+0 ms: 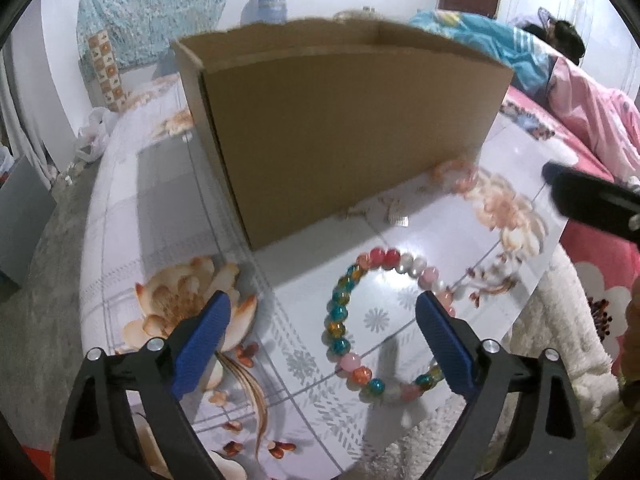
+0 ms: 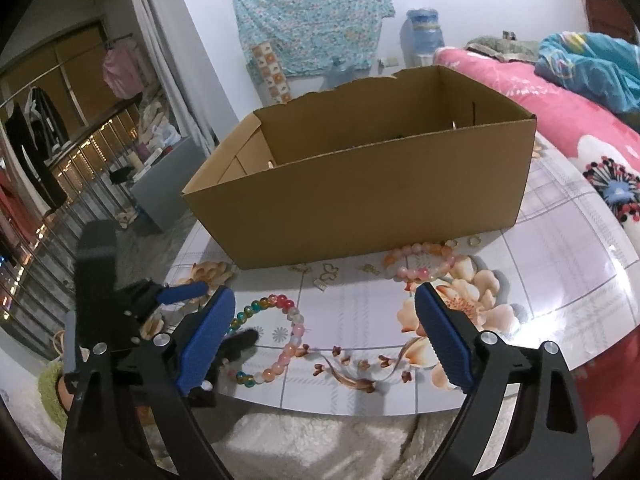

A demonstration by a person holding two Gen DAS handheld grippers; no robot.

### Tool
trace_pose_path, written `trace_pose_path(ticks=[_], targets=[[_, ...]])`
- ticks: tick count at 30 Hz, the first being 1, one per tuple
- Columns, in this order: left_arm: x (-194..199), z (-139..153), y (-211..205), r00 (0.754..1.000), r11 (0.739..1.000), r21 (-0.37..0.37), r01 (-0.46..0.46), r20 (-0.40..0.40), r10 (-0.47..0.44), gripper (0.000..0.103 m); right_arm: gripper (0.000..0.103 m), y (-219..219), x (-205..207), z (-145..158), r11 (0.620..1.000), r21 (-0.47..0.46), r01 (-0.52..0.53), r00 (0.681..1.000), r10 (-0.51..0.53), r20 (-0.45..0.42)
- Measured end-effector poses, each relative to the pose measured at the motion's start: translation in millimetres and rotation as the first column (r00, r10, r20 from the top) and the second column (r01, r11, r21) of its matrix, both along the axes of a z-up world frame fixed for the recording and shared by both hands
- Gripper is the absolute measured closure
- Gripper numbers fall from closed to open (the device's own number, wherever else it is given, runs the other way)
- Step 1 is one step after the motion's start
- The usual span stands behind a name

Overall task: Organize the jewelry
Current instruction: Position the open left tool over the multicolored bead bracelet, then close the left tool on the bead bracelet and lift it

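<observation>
Multicoloured bead bracelet [image 1: 372, 320] lies on the worktop [image 1: 168, 200] between the left tongs [image 1: 322, 312], spread wide; right tongs [image 2: 324, 316] likewise released.

Right claw [image 2: 324, 336] open above table [image 2: 560, 264]; multicolour bracelet [image 2: 276, 340], pink bracelet [image 2: 424, 262] before cardboard box [image 2: 360, 200].

water jug [image 2: 423, 36] by wall | patterned cloth [image 2: 308, 12] hanging | pink bedding [image 2: 560, 108]

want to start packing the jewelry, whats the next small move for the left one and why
Probably lower the left hand-held gripper onto the multicolored bead bracelet and close. Its jaws stand open with the near side of the bracelet between them, and the open cardboard box sits just behind.
</observation>
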State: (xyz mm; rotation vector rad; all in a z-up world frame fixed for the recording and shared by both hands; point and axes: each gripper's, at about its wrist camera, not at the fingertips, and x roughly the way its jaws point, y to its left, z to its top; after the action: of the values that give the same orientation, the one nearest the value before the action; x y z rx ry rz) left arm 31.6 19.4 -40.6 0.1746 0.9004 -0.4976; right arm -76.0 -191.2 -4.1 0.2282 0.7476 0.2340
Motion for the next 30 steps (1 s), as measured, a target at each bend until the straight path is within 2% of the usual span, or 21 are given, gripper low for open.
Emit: trace_pose_path(ticks=[6, 12, 13, 17, 19, 24, 27, 30], targets=[[-3.4, 8.6, 7.5, 1.000, 0.998, -0.061, 0.010, 0.010, -0.009, 0.028, 0.028, -9.0, -3.8, -8.2, 1.000, 0.013, -0.007, 1.000, 0.007, -0.006], [-5.7, 2.4, 4.7, 0.999, 0.997, -0.070, 0.041, -0.027, -0.043, 0.046, 0.048, -1.3, 3.0, -22.7, 0.997, 0.041, -0.061, 0.996, 0.063, -0.063], [-5.5, 0.4, 1.9, 0.998, 0.997, -0.066, 0.049, -0.032, -0.051, 0.048, 0.053, 1.3, 4.3, -24.3, 0.996, 0.044, -0.072, 0.995, 0.075, -0.069], [-5.1, -6.6, -1.8, 0.997, 0.997, -0.011, 0.072, -0.030, -0.072, 0.058, 0.062, 16.6, 8.8, -28.6, 0.993, 0.033, -0.114, 0.989, 0.117, -0.085], [-4.1, -10.1, -4.1, 0.996, 0.997, 0.014, 0.082, -0.028, -0.081, 0.061, 0.064, 24.0, 12.2, -31.3, 0.991, 0.021, -0.132, 0.986, 0.133, -0.097], [-2.2, -12.2, -6.6, 0.995, 0.993, 0.055, 0.100, 0.001, -0.100, 0.067, 0.077, 38.3, 22.7, -41.2, 0.986, -0.001, -0.164, 0.977, 0.162, -0.140], [-1.3, -12.0, -7.6, 0.993, 0.992, 0.059, 0.114, 0.007, -0.114, 0.070, 0.080, 46.8, 27.6, -47.8, 0.983, -0.045, -0.179, 0.972, 0.169, -0.164], [-0.6, -12.2, -8.4, 0.992, 0.990, 0.061, 0.124, 0.017, -0.126, 0.079, 0.086, 56.1, 29.2, -50.4, 0.976, -0.108, -0.188, 0.972, 0.170, -0.160]])
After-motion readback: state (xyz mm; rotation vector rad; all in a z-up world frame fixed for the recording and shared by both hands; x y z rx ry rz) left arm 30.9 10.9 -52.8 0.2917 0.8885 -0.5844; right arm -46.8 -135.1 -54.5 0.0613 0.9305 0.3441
